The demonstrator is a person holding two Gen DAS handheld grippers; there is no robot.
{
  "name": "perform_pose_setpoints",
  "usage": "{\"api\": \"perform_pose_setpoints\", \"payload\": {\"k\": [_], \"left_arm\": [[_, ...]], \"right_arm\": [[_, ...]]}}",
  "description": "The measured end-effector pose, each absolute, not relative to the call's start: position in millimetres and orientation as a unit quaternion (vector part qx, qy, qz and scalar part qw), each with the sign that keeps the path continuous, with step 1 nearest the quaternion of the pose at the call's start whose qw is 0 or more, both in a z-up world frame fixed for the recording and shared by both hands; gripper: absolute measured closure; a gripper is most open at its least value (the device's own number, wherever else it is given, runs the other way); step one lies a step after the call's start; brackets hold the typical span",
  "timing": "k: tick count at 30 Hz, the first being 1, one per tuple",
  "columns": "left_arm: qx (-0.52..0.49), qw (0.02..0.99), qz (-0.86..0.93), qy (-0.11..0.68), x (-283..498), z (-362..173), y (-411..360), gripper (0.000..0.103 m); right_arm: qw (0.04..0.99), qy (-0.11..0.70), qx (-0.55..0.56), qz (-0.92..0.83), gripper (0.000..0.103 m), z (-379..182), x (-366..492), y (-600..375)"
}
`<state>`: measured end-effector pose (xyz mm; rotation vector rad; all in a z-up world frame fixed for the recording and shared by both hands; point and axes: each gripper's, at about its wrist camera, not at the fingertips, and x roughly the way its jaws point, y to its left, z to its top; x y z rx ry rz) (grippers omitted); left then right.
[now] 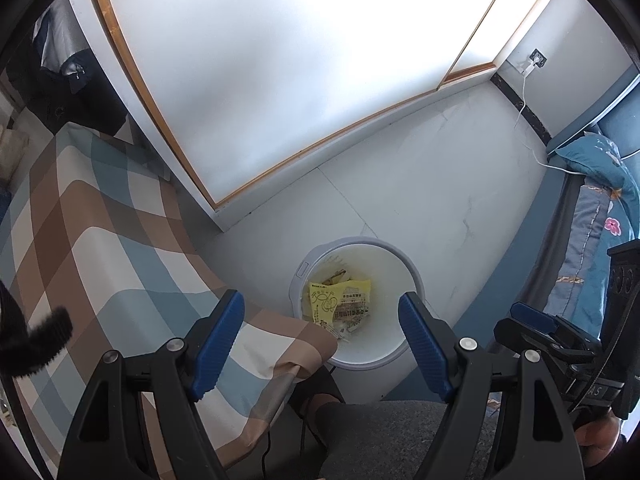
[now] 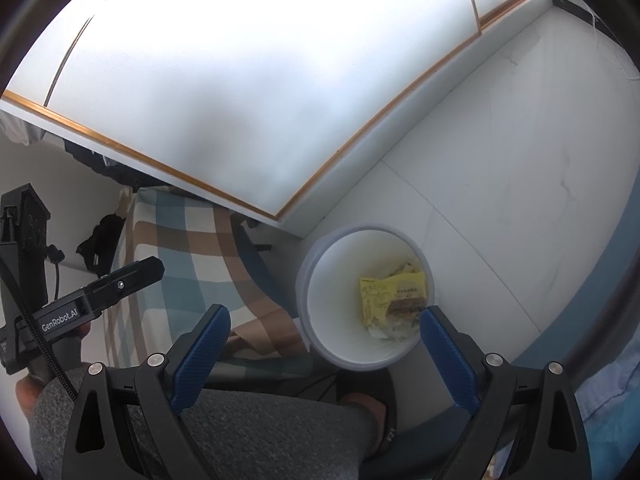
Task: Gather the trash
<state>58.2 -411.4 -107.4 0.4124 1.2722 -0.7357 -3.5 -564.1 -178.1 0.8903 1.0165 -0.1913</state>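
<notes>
A white round trash bin (image 1: 394,354) stands on the floor below me; it also shows in the right wrist view (image 2: 332,280). A yellow printed wrapper (image 1: 334,300) lies inside it on other scraps, seen too in the right wrist view (image 2: 386,294). My left gripper (image 1: 322,326) is open and empty, held above the bin's near side. My right gripper (image 2: 324,334) is open and empty above the bin; it also shows at the right of the left wrist view (image 1: 536,318). The left gripper's body appears at the left of the right wrist view (image 2: 100,292).
A table with a checked blue, brown and white cloth (image 1: 100,248) stands left of the bin. A white wardrobe (image 1: 260,72) with a wood trim stands behind. A bed with blue bedding (image 1: 592,248) lies at the right. My grey-trousered leg (image 2: 240,432) and sandal are below.
</notes>
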Motion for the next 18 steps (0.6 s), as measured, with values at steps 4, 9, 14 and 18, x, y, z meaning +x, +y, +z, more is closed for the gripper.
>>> {"api": "perform_pose_setpoints", "payload": {"k": [4,9,14,18], "left_arm": [[0.19,0.723,-0.332,0.575,58.9,-107.3,-413.1,0.026],[0.195,0.719,-0.33,0.58,59.3,-107.9,-414.3,0.026],[0.199,0.718,-0.327,0.582,59.7,-109.7,-415.5,0.026],[0.204,0.717,-0.328,0.58,57.4,-109.7,-417.6,0.026]], "right_arm": [[0.777,0.47,0.409,-0.087,0.007,-178.0,-2.9,-564.1],[0.776,0.47,0.412,-0.088,0.007,-179.6,-3.3,-564.8],[0.774,0.472,0.413,-0.086,0.007,-181.0,-2.1,-563.7],[0.774,0.471,0.413,-0.088,0.007,-182.1,-2.1,-564.0]]}}
